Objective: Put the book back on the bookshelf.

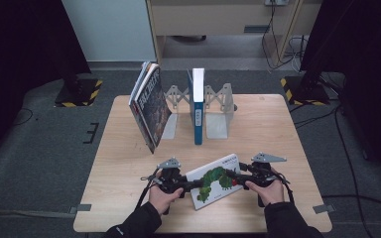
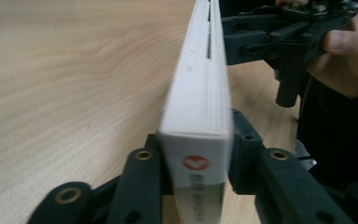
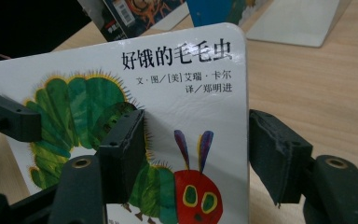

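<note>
my left tongs [image 1: 192, 185] clamp the near-left edge of the caterpillar book [image 1: 213, 179], spine squeezed between the pads [image 2: 142, 179]. my right tongs [image 1: 232, 176] sit at the book's right end: one pad lies on the cover, the other off its edge, so can't tell if they grip. book is tilted over the table [image 1: 129, 163], near middle. far side: bookends [image 1: 218, 116] w/ a blue book [image 1: 197, 106] & a leaning stack [image 1: 150, 104].

White book [image 1: 213, 181], green caterpillar cover
</note>
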`<state>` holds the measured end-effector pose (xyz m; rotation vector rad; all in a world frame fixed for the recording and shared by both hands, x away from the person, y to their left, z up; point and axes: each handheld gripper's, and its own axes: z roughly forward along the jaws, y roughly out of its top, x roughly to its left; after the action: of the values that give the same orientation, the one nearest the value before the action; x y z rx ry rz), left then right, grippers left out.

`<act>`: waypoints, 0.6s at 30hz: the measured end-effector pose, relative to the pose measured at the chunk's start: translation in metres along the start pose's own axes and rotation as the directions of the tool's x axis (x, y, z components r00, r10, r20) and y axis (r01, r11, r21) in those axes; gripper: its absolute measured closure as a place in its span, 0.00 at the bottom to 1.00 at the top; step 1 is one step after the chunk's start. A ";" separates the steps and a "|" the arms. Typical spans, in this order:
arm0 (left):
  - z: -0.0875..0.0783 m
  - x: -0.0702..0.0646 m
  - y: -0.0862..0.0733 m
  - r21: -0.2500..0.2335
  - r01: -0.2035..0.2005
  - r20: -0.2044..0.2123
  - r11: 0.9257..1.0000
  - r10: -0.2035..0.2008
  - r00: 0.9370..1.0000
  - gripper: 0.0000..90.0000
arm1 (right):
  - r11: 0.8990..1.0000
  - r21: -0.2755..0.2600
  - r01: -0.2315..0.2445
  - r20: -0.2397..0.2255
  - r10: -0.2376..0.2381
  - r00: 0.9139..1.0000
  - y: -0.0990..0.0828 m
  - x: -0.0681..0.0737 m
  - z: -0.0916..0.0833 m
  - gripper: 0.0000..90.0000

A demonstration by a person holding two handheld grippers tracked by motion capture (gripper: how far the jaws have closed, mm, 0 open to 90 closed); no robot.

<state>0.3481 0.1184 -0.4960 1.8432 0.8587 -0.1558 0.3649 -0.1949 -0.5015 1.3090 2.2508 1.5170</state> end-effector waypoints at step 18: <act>-0.023 -0.005 0.018 -0.065 0.013 -0.056 0.998 -0.017 0.998 0.83 | 0.999 0.029 0.018 0.131 -0.021 0.991 0.000 -0.012 -0.008 0.36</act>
<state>0.3495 0.1324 -0.4692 1.7881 0.9067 -0.0847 0.3682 -0.2093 -0.5019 1.3478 2.2036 1.3562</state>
